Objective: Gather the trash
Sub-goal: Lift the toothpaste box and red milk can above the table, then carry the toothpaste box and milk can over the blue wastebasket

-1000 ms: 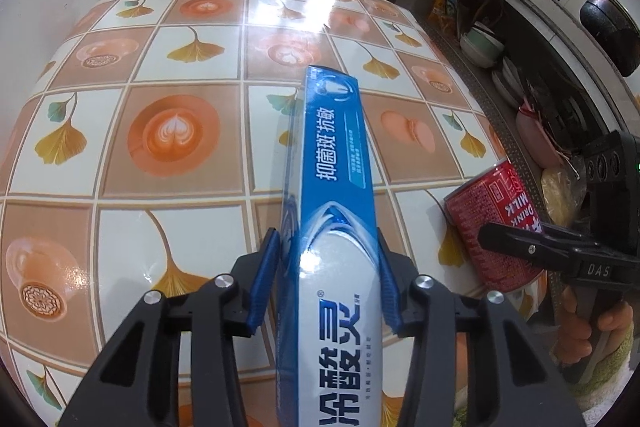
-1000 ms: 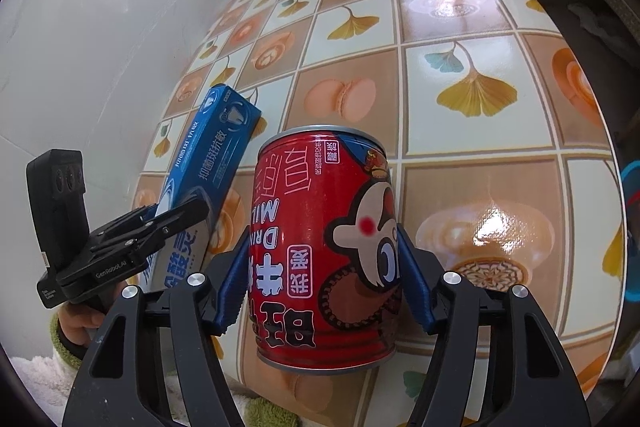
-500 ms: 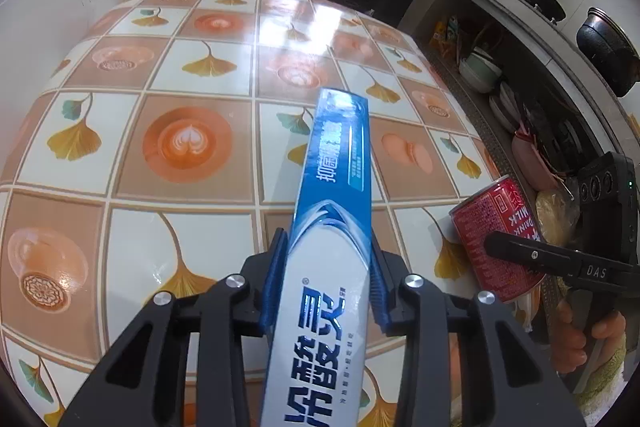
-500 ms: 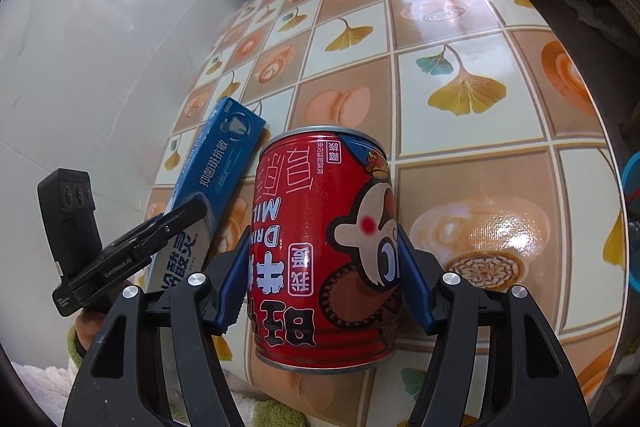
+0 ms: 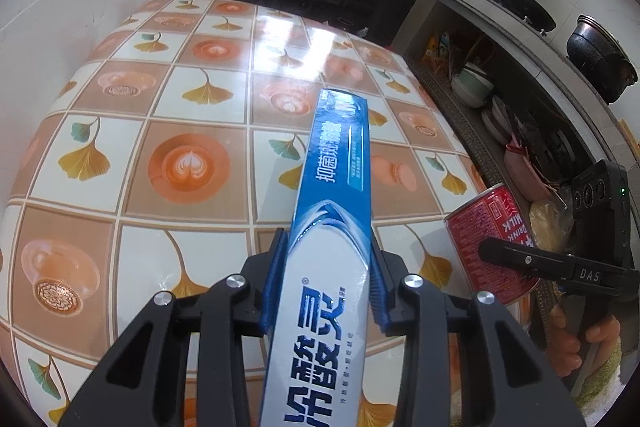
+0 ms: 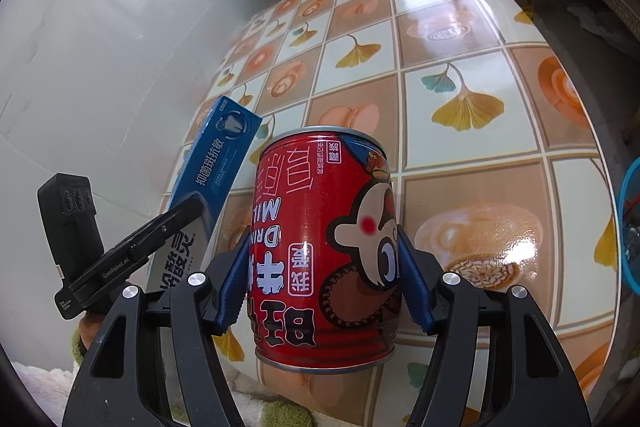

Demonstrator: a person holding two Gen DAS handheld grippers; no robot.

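A long blue-and-white toothpaste box (image 5: 340, 167) sticks forward out of my left gripper (image 5: 328, 267), which is shut on its sides and holds it above the table. The box's far end also shows in the right wrist view (image 6: 218, 163), beside the left gripper (image 6: 160, 231). My right gripper (image 6: 320, 251) is shut on a red milk drink can (image 6: 324, 247), upside down and lifted off the table. The can (image 5: 488, 227) and right gripper (image 5: 540, 263) appear at the right of the left wrist view, with a hand on the handle.
The table (image 5: 120, 155) has a glossy cloth with a leaf and coffee-cup pattern. A white wall runs along its left side. A shelf with bowls (image 5: 472, 87) and a black pot (image 5: 600, 59) stand to the right. A blue bin's rim (image 6: 626, 227) shows past the table's right edge.
The left gripper's fingers closed in on the toothpaste box, and it tilted up with the box, bringing more of the room into view. The right gripper drifted slightly upward with the can.
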